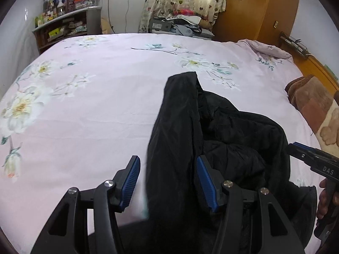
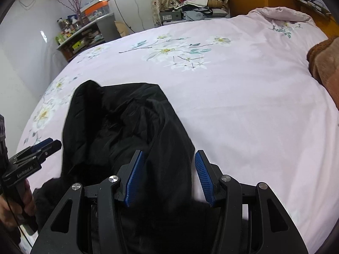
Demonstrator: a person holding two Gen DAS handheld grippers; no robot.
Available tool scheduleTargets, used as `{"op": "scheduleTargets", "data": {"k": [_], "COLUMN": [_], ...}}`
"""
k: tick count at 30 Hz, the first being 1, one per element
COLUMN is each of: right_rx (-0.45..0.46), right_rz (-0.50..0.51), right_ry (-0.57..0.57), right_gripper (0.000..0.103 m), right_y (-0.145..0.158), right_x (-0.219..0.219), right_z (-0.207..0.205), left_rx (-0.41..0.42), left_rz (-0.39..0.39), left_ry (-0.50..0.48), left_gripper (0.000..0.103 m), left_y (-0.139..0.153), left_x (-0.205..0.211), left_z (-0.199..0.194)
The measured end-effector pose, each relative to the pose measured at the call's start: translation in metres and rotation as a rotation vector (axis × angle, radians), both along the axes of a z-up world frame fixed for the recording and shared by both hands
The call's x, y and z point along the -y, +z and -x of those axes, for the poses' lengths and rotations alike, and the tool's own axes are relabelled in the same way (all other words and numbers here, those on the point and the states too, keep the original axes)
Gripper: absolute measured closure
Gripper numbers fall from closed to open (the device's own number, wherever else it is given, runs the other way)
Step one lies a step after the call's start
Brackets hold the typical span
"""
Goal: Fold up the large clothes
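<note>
A black padded garment (image 1: 233,131) lies crumpled on the pink flowered bed sheet (image 1: 95,116), one long part stretched away from me. My left gripper (image 1: 167,158) stands open astride that long part, and bare sheet shows between its left pad (image 1: 131,180) and the cloth. In the right wrist view the same garment (image 2: 118,127) spreads to the left. My right gripper (image 2: 169,152) is open over the garment's right edge, its right pad (image 2: 204,180) clear of the cloth. Each gripper shows in the other's view, the right (image 1: 296,148) and the left (image 2: 53,142), both held by hands.
A brown plush blanket (image 1: 311,99) lies at the bed's right edge and a bunched pink quilt (image 1: 264,46) at the far right corner. Beyond the bed stand a cluttered shelf (image 1: 61,25), a pile of clothes (image 1: 186,19) under the curtain and a wooden wardrobe (image 1: 254,10).
</note>
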State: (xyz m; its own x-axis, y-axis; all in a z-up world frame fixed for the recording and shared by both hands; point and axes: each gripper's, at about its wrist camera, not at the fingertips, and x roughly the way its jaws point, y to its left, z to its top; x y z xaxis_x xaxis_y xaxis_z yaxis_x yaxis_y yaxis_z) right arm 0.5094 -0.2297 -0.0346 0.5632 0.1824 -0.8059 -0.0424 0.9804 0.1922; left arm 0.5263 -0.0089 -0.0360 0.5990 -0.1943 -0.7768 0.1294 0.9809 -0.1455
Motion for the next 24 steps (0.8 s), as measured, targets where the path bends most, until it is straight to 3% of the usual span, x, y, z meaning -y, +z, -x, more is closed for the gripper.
{"op": "scheduleTargets", "data": {"k": [2, 3, 4, 6, 11, 18, 24], "right_rx": [-0.015, -0.021, -0.033, -0.05, 0.04, 0.17, 0.174], "right_rz": [-0.001, 0.01, 0.02, 0.044, -0.015, -0.075, -0.145], "right_ry": [0.003, -0.003, -0.005, -0.011, -0.008, -0.002, -0.026], "right_gripper": [0.052, 0.053, 0.069, 0.092, 0.096, 0.096, 0.096], "right_y": [-0.006, -0.009, -0.012, -0.016, 0.013, 0.067, 0.075], "right_x": [-0.003, -0.005, -0.008, -0.012, -0.009, -0.007, -0.005], "right_z": [-0.012, -0.017, -0.021, -0.022, 0.005, 0.1, 0.18], "left_rx": [0.001, 0.002, -0.003, 0.006, 0.084, 0.173, 0.188], "left_rz": [0.006, 0.006, 0.011, 0.016, 0.052, 0.134, 0.173], "left_ry": [-0.011, -0.018, -0.026, -0.033, -0.035, -0.03, -0.028], "left_gripper": [0.055, 0.076, 0.092, 0.1, 0.103, 0.103, 0.103], "left_y": [-0.005, -0.007, -0.008, -0.008, 0.02, 0.069, 0.079], "left_x": [0.004, 0.006, 0.007, 0.007, -0.008, -0.038, -0.05], "left_z": [-0.005, -0.007, -0.008, -0.005, 0.024, 0.099, 0.167]}}
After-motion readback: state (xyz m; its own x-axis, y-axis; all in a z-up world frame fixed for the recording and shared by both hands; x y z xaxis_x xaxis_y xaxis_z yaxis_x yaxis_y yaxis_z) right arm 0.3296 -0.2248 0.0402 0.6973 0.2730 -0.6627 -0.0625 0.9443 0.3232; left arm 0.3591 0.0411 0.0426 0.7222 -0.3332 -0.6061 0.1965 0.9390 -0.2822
